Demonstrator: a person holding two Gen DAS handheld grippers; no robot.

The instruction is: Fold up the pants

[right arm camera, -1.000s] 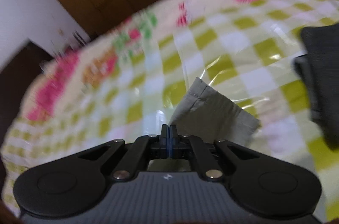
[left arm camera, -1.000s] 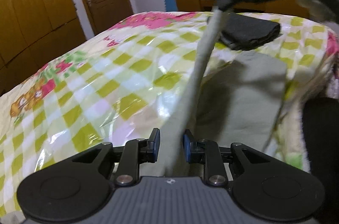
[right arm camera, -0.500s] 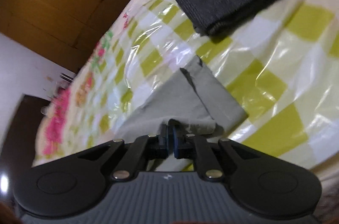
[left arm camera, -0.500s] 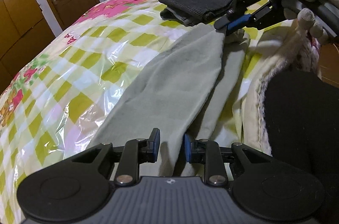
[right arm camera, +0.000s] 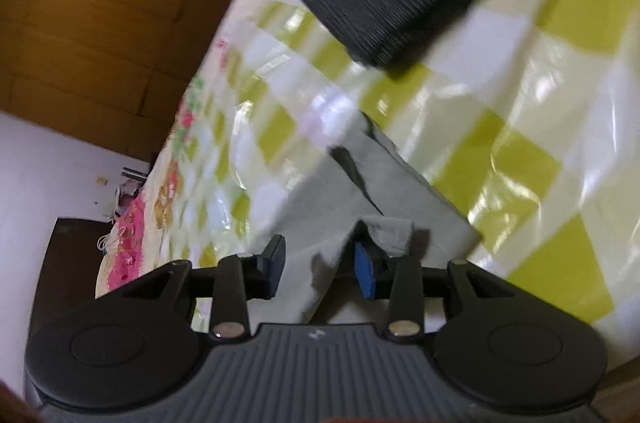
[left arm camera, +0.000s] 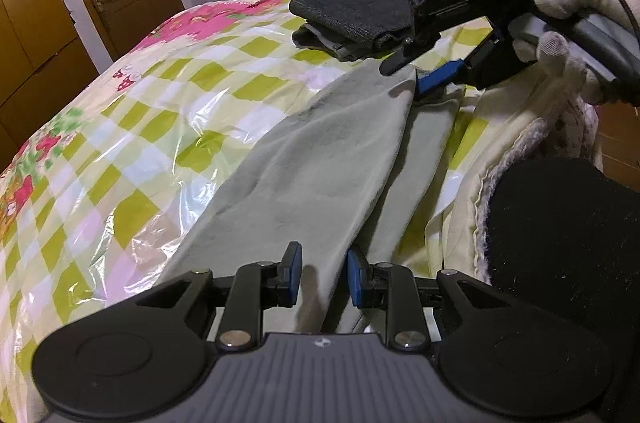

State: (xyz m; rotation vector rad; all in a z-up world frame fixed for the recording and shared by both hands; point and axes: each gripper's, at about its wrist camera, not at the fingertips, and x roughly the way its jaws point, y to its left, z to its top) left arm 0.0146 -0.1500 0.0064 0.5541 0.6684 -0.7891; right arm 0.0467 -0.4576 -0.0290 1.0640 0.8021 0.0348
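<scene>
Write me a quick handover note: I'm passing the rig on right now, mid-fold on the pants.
Left tongs: fabric of the grey-green pants runs between the pads; whether the pads press on it is unclear.
Right tongs: jaws opening, the pants' far end lies loose between them.
Pants: lying lengthwise on the checkered plastic-covered bed, one layer laid over the other, far end just short of the folded dark garments.
Done: lengthwise fold laid down.
Left: free both tongs, smooth the fabric, then probably fold end to end.
</scene>
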